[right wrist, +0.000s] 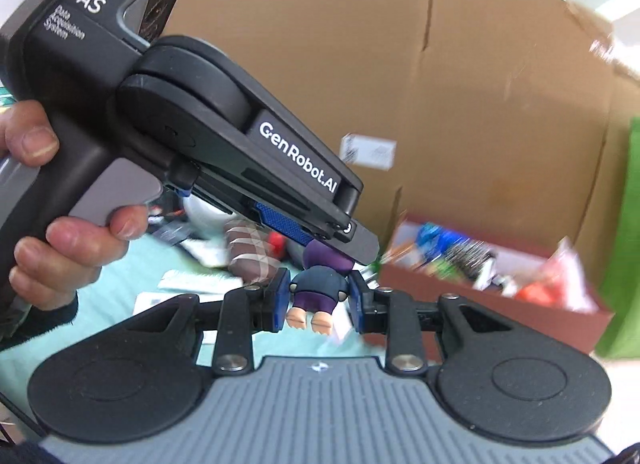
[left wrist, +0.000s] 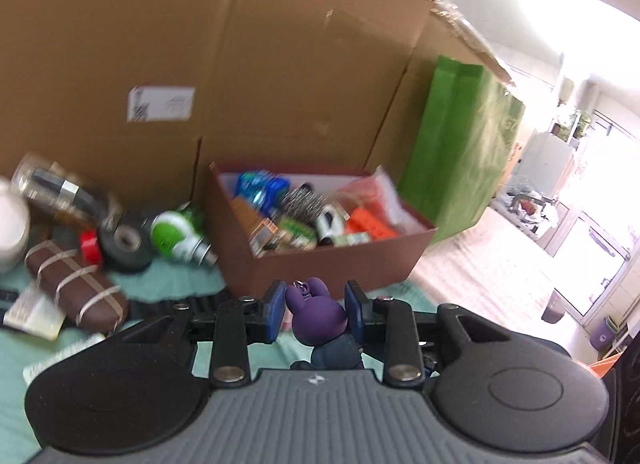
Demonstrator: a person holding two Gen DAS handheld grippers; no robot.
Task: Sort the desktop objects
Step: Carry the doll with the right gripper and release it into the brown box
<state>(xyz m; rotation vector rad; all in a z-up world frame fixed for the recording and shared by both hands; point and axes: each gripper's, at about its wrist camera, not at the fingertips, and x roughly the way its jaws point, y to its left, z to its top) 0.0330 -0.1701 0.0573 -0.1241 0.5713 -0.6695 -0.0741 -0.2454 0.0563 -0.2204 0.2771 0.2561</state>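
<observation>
From the left wrist, the left gripper (left wrist: 315, 310) had its blue fingers (left wrist: 273, 312) clamped on the purple rabbit-eared head of a small figure keychain (left wrist: 318, 318), whose dark-clothed body hung back toward the camera. Beyond it stood a reddish-brown box (left wrist: 320, 264) crammed with mixed items, blurred but including a blue bottle (left wrist: 260, 187) and something orange. Left of the box, on a pale green cloth (left wrist: 168, 284) covering the counter, lay a green-and-white can (left wrist: 176, 238), a black tape roll (left wrist: 126, 242), a small red piece and a brown pouch (left wrist: 76, 288) with pale stripes. A large cardboard carton (left wrist: 240, 63) rose behind everything, and a green paper bag (left wrist: 460, 143) stood to the right of the box.

From the right wrist, the right gripper (right wrist: 319, 296) had its fingers (right wrist: 280, 300) closed on the figure keychain's (right wrist: 318, 288) dark torso, legs and feet pointing at the camera. The left gripper (right wrist: 320, 240) reached in from the upper left, held by a hand (right wrist: 60, 223), its tip on the purple head. So both held the toy in the air, above the cloth and near the box (right wrist: 460, 304).
</observation>
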